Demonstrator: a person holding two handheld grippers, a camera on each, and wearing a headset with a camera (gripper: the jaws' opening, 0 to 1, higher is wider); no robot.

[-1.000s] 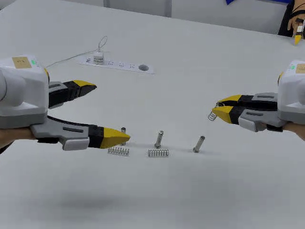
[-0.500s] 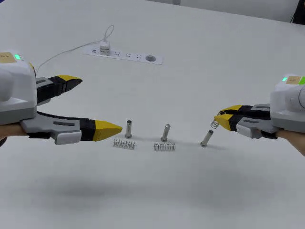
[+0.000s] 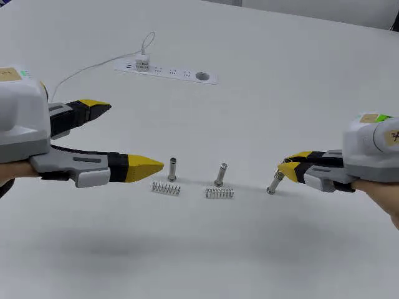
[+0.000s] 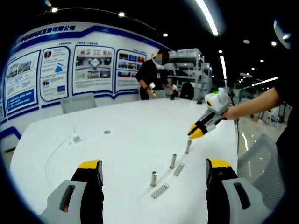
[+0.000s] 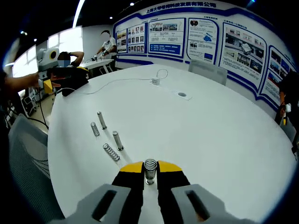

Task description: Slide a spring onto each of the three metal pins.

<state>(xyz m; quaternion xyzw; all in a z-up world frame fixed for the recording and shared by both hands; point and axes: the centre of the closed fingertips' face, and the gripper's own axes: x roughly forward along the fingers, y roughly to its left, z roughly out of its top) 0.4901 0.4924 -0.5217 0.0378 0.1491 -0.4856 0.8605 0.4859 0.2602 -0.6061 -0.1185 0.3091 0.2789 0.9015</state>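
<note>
Three metal pins stand in a row on the white table: the left pin [image 3: 172, 168], the middle pin [image 3: 221, 174] and the right pin [image 3: 272, 185], which leans. Two springs lie flat in front of them, one spring [image 3: 166, 188] by the left pin and another spring [image 3: 219, 194] by the middle pin. My right gripper [image 3: 287, 169] is shut on a third spring [image 5: 150, 169], held at the top of the right pin. My left gripper [image 3: 128, 136] hangs wide open, left of the left pin, with nothing between its fingers.
A white power strip [image 3: 168, 71] with a plug and cable lies at the back of the table [image 3: 262, 93]. A person [image 4: 153, 77] works with grippers at the table's far end. The table edge [image 5: 56, 154] runs close behind the pins.
My right gripper has come down and leftward with the spring, from above the table to the top of the right pin. The left gripper has stayed open in about the same place.
</note>
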